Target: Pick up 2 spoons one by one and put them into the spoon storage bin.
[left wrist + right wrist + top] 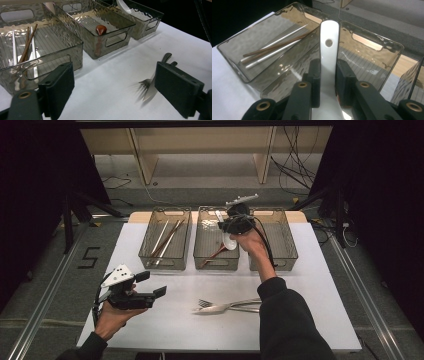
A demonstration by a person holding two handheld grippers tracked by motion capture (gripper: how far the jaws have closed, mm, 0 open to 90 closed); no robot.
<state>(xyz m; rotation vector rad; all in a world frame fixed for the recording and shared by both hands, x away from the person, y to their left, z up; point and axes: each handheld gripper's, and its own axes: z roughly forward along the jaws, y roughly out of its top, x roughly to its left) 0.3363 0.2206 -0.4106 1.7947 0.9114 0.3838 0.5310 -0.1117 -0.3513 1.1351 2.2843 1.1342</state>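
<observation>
Three smoky clear plastic bins (165,262) sit in a row on the white table (165,320). Floor tape reads "5" (89,257). Left bin: chopsticks (165,239). Middle bin (216,260): brown spoon (214,254). Right gripper (328,82) pinches a white ceramic spoon (328,50) above the middle bin. Left gripper (113,92) spread, empty.

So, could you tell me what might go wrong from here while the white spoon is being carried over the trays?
1. The right gripper pinches the white spoon by its narrow, smooth handle alone, so it might swivel or slip.
2. A brown spoon already lies in the middle tray; a dropped white spoon could strike it or the tray rim.
3. The fork and other cutlery on the table lie beside the person's right sleeve, which could brush them.
</observation>
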